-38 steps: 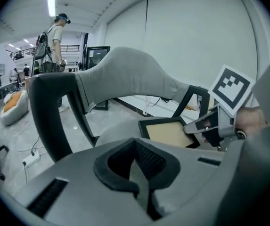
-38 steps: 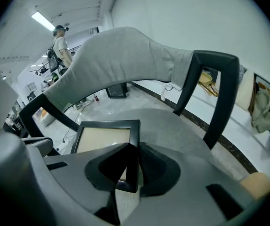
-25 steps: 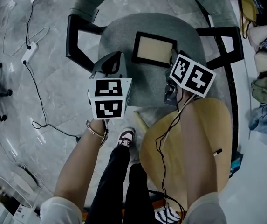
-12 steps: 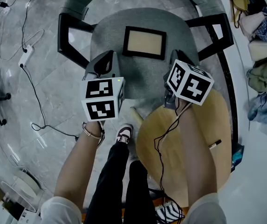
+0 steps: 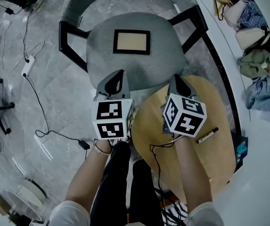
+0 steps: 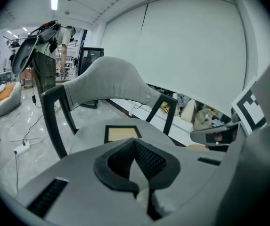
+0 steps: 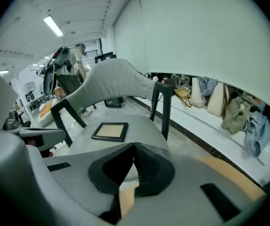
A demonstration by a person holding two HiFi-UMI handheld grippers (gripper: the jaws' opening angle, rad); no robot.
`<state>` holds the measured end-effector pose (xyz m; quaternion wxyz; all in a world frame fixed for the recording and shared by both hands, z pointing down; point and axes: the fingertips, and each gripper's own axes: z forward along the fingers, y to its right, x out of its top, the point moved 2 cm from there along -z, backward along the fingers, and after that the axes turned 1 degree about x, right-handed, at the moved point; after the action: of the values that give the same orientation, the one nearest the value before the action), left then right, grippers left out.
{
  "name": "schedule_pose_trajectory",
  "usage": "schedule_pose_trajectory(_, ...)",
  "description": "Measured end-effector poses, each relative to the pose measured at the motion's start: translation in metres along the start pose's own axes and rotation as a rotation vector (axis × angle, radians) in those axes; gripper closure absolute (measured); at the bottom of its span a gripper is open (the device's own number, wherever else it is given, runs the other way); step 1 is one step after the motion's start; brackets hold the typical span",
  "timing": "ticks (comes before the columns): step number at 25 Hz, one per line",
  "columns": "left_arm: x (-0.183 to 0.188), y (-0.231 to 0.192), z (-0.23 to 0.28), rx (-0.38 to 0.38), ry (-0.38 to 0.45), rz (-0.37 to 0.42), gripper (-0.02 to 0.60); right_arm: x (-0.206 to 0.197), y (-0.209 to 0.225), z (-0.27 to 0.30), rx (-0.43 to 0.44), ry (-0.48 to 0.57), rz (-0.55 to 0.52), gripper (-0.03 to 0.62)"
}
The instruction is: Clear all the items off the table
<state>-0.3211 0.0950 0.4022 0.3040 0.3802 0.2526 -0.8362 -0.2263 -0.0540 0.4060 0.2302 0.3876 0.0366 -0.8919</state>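
Note:
A black-framed picture (image 5: 131, 42) lies flat on the grey chair seat (image 5: 102, 60); it also shows as the frame (image 6: 121, 133) in the left gripper view and the frame (image 7: 110, 131) in the right gripper view. A black marker pen (image 5: 207, 135) lies on the round wooden table (image 5: 219, 159), right of my right gripper. My left gripper (image 5: 120, 75) hovers over the seat's near edge, jaws shut and empty (image 6: 135, 145). My right gripper (image 5: 177, 80) is above the table's far edge, shut with nothing between its jaws (image 7: 134, 147).
The chair has black armrests (image 5: 69, 44) and a curved grey back (image 6: 111, 79). Cables and a power strip (image 5: 28, 65) lie on the marble floor at left. Bags and clothes (image 5: 255, 27) line the ledge at right. The person's legs (image 5: 120, 173) are below the grippers.
Both grippers have drawn back from the picture frame toward the person. The right one now sits over the table's edge. The frame stays on the seat.

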Motion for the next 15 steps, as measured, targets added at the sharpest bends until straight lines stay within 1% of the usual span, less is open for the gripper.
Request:
schedule_pose_trajectory(3,-0.025,0.037,-0.037,-0.041,-0.041,-0.004,0.574,-0.031,0.015,-0.062,-0.019,-0.003,0.075,0.569)
schedule_pose_trajectory(5,-0.047,0.066,-0.058,-0.072,-0.082,0.018,0.574,-0.064,0.029,-0.103,-0.068,-0.015,0.128,0.569)
schedule_pose_trajectory(8,-0.084,0.112,-0.083,-0.157,-0.162,0.064,0.574,-0.122,0.050,-0.153,-0.158,-0.057,0.212,0.569)
schedule_pose_trajectory(11,-0.110,0.152,-0.097,-0.237,-0.216,0.142,0.574,-0.163,0.065,-0.185,-0.212,-0.080,0.301,0.569)
schedule_pose_trajectory(13,-0.119,0.173,-0.101,-0.265,-0.233,0.186,0.574,-0.177,0.074,-0.198,-0.219,-0.080,0.339,0.569)
schedule_pose_trajectory(15,-0.127,0.192,-0.103,-0.290,-0.243,0.214,0.574,-0.186,0.083,-0.208,-0.222,-0.076,0.350,0.569)
